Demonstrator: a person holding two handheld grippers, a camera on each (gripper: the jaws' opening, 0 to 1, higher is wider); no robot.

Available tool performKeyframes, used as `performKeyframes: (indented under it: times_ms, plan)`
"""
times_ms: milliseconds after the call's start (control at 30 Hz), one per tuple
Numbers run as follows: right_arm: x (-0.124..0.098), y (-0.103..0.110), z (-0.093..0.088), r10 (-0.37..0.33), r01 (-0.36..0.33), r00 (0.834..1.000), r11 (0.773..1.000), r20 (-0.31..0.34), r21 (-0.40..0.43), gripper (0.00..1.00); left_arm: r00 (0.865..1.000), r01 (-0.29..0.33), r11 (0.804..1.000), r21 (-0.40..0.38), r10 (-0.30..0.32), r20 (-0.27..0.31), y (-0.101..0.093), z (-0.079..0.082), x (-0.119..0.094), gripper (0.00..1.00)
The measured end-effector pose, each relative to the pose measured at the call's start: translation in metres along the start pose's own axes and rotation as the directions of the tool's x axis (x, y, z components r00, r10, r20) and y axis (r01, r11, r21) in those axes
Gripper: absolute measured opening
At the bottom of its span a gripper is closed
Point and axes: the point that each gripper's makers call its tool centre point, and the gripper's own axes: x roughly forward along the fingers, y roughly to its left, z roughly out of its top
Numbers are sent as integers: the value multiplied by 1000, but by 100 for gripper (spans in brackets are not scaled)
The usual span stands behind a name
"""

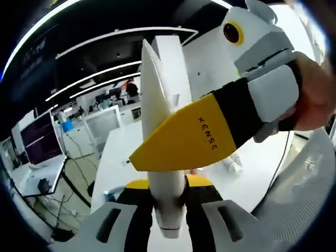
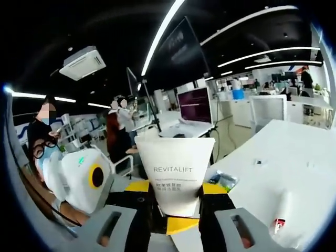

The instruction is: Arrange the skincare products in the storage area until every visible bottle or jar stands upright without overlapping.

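White tube point(image 1: 157, 136) is held off the tabletop point(image 1: 247, 184), clamped by both grippers. Left gripper point(image 1: 167, 202) fingers are closed on its cap end; right gripper point(image 2: 176, 207) fingers are closed across its flat crimped end, long axis running forward between them.

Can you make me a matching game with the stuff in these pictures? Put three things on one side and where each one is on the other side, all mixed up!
Things:
1. white tube
2. right gripper
3. little white item

Places:
A. lying on the white table
B. clamped between the left gripper's jaws, crimped end away from the camera
C. reaching in from the right, yellow jaw across the tube

Right pairs: 1-B, 2-C, 3-A
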Motion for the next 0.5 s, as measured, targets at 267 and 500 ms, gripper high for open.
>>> performKeyframes:
  times_ms: [267,500]
  plan:
    - [-9,-16,18,-20,21,999,1000,27,-11,27,1000,11,998,65,-13,28,0,8,-3,22]
    - [-21,-56,27,-102,102,994,995,43,-4,27,996,-26,1000,10,27,-81,16,-27,-2,30]
